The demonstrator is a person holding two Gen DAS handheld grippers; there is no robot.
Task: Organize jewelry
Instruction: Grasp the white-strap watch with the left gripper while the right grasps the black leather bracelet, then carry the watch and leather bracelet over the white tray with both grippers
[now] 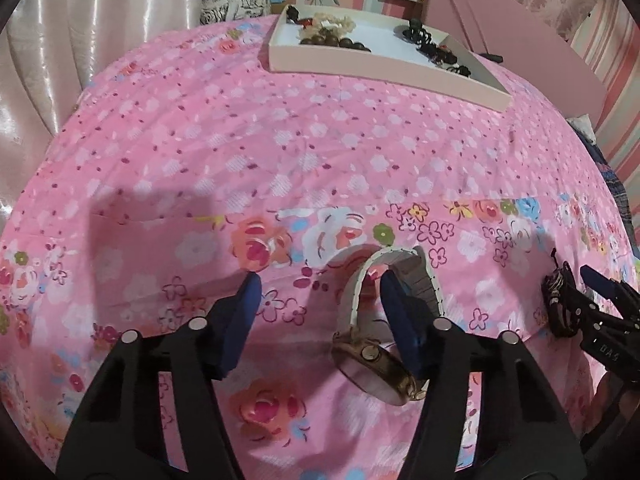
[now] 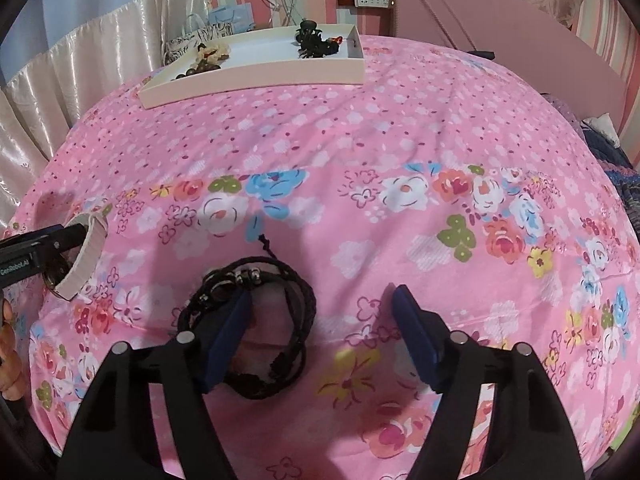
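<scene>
A wristwatch with a gold case and a pale strap lies on the pink floral bedspread. My left gripper is open; its right finger sits inside the strap loop and the watch lies between the jaws. The watch strap also shows in the right wrist view. A black braided bracelet with beads lies on the spread. My right gripper is open; its left finger rests inside the bracelet's ring. The bracelet also shows in the left wrist view.
A shallow white tray stands at the far side of the bed with brown beads, pale jewelry and black pieces in it; it also shows in the right wrist view. A pink headboard and curtains bound the bed.
</scene>
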